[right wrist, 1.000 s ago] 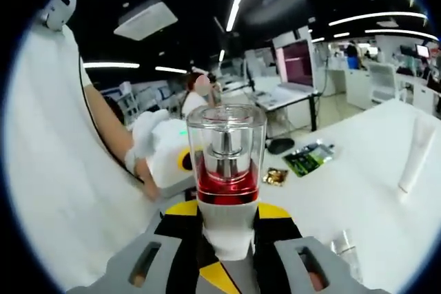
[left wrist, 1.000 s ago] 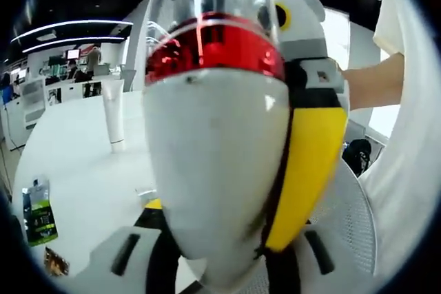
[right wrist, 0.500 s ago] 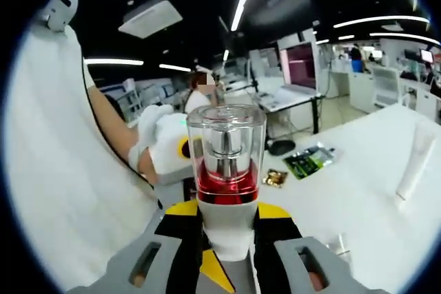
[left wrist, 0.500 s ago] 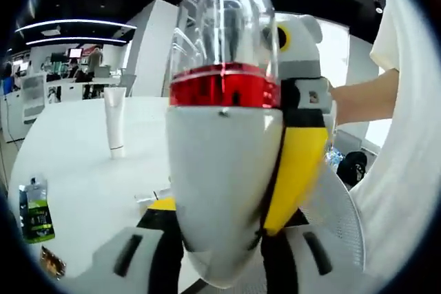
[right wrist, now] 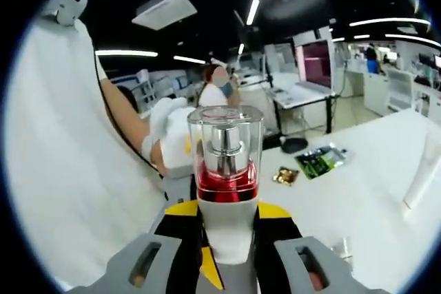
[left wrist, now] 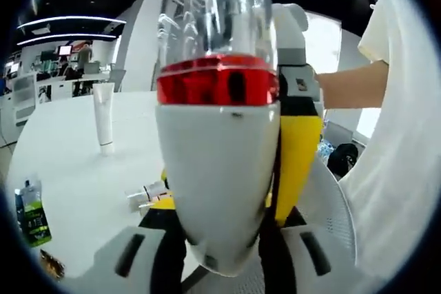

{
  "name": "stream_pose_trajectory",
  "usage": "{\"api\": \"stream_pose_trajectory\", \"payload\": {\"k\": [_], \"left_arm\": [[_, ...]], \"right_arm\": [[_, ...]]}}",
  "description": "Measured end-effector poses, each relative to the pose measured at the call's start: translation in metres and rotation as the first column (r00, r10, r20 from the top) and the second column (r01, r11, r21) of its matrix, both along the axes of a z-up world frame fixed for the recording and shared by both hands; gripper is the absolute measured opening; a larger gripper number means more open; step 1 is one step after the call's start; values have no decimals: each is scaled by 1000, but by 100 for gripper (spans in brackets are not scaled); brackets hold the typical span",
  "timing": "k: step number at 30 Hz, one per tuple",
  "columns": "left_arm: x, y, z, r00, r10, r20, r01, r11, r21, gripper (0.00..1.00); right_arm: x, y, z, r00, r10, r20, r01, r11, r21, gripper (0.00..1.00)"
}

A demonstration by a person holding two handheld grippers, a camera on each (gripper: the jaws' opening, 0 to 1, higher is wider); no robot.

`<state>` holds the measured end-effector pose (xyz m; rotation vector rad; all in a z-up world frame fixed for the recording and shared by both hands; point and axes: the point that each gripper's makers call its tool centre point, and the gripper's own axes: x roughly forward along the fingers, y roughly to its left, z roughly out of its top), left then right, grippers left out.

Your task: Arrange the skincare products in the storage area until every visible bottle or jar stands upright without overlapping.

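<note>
Both tongs are on one bottle point(right wrist: 226, 191): white body, red band, clear cap. In the right gripper view the right gripper point(right wrist: 227, 253) has its jaws closed on the white body, bottle upright between them, cap rising above the jaw tips. In the left gripper view the same bottle point(left wrist: 217, 170) stands close in front of the left gripper point(left wrist: 213, 256), its base down between the jaws; they appear clamped on it, though contact is hidden behind the body.

The bottle is held off the white table point(left wrist: 69, 163). Beyond and left of the left tongs: a white tube point(left wrist: 104, 116) standing upright, a small vial point(left wrist: 146, 192) lying flat nearer the jaws, and a green sachet point(left wrist: 31, 213) at far left.

Step in hand, as judged: carrying or handing the bottle over before placing. The next move calls for one gripper to let go, then setting the bottle upright on bare table, apart from the tube and vial.
</note>
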<state>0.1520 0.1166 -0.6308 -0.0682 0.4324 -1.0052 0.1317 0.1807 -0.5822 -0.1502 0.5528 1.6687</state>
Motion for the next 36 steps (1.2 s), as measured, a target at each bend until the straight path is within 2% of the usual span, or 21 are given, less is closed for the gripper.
{"api": "stream_pose_trajectory", "payload": {"k": [6,10,21,28,32,36], "left_arm": [[-7,-5,-2,999,-48,-8,48,999,7,36],[-3,-5,-1,999,-30,24,30,999,13,38],[-7,-3,-9,999,-51,1,51,997,64,36],[-6,1,-19,999,-25,-47,29,995,98,36],[0,5,-19,1000,8,-25,-5,994,112,37],[2,8,-24,999,25,-33,-20,990,137,37]], "right_arm": [[-8,-1,-3,1000,27,-3,-27,1000,-8,22],[-8,0,-5,1000,16,-2,-16,1000,-7,22],[-7,1,-5,1000,27,-1,-27,1000,14,23],[-7,7,-12,1000,22,-3,-22,1000,2,23],[-2,9,-12,1000,-14,-14,15,1000,20,24],[0,10,-15,999,-39,-26,40,999,29,24]]}}
